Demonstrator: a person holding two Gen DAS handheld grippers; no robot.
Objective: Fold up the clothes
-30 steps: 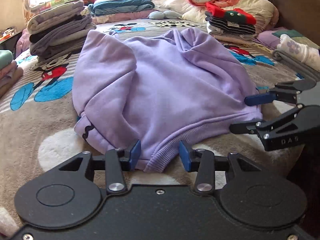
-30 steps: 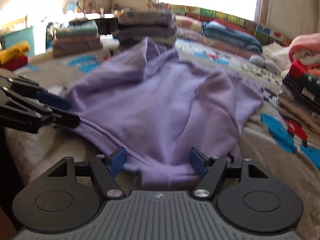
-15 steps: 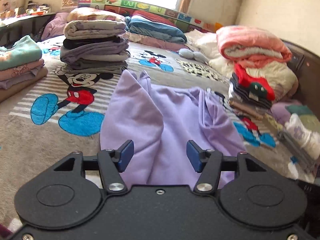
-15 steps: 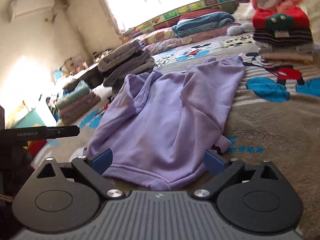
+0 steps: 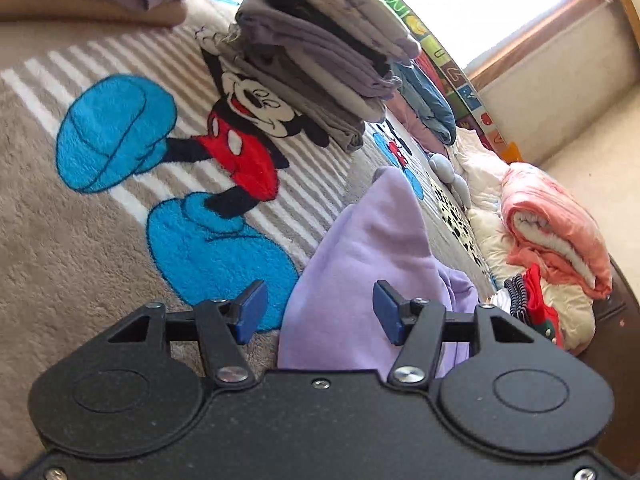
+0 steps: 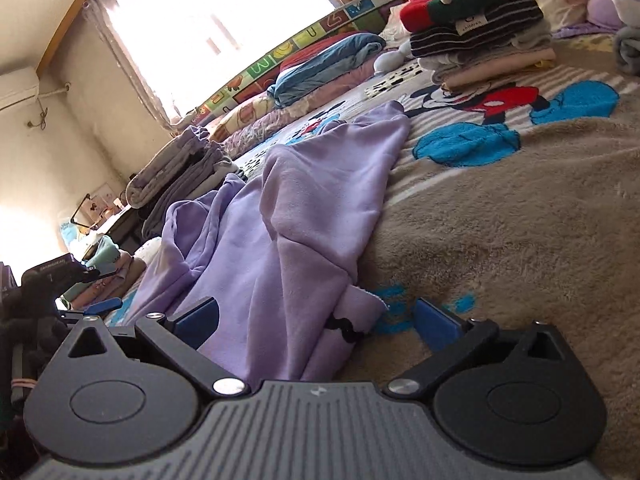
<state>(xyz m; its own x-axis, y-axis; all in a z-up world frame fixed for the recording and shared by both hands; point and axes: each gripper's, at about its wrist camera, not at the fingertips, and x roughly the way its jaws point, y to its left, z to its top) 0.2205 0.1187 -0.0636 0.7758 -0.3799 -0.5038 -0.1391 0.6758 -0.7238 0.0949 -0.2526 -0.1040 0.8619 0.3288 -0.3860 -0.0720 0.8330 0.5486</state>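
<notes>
I've both grippers' fingers spread, gripping nothing, astride the purple sweatshirt [image 6: 288, 216]; next I pinch its edges to fold.

A bed blanket [image 6: 520, 208] with cartoon mouse prints carries a rumpled lilac sweatshirt [image 6: 280, 216] at centre, folded clothing stacks upper left [image 5: 320, 52] and upper right [image 6: 480, 36].

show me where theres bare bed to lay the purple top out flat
Free: the blanket right of the purple top, short of the striped stack. Also the cartoon patch left of the top, short of the grey stack. Crowded: the window side, with bedding and piles.
</notes>
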